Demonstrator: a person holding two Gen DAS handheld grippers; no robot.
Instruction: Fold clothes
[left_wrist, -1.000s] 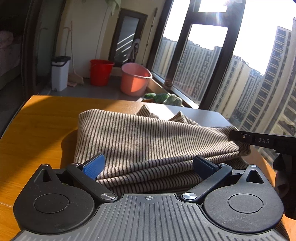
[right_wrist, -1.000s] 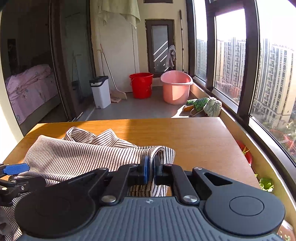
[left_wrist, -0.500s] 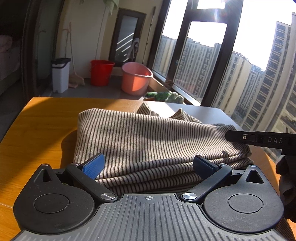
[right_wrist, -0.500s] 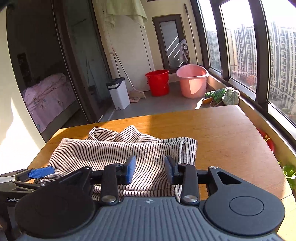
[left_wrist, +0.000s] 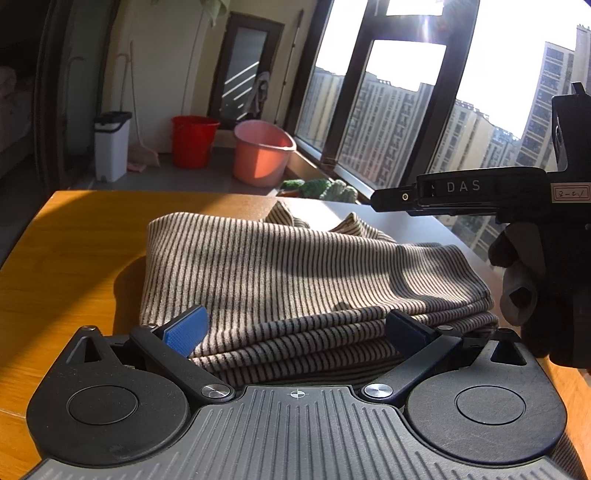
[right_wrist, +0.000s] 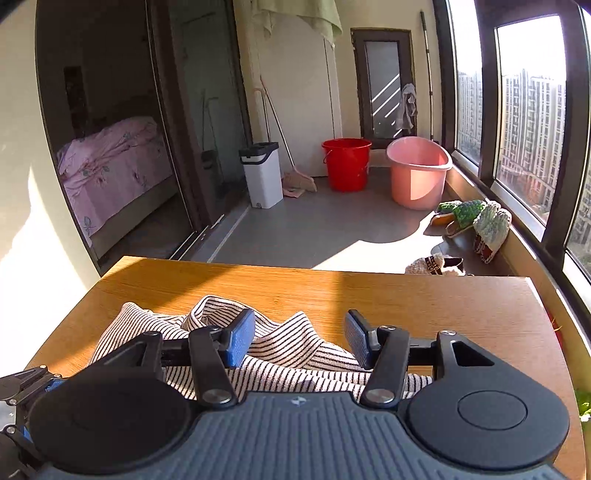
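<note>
A striped garment (left_wrist: 295, 280) lies folded in stacked layers on a wooden table (left_wrist: 74, 236); the left gripper (left_wrist: 295, 328) and the right gripper (right_wrist: 299, 339) both gape, holding nothing; any further fold should keep edges aligned.

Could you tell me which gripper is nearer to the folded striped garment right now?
Left. The left gripper sits open right at the striped garment's near folded edge, fingers straddling it. The right gripper, also open, is lifted above the garment's right end.

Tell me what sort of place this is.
Likely a home's enclosed, high-rise balcony used for laundry: a red bucket and pink basin on the floor, a bed through the doorway, and apartment towers outside.
</note>
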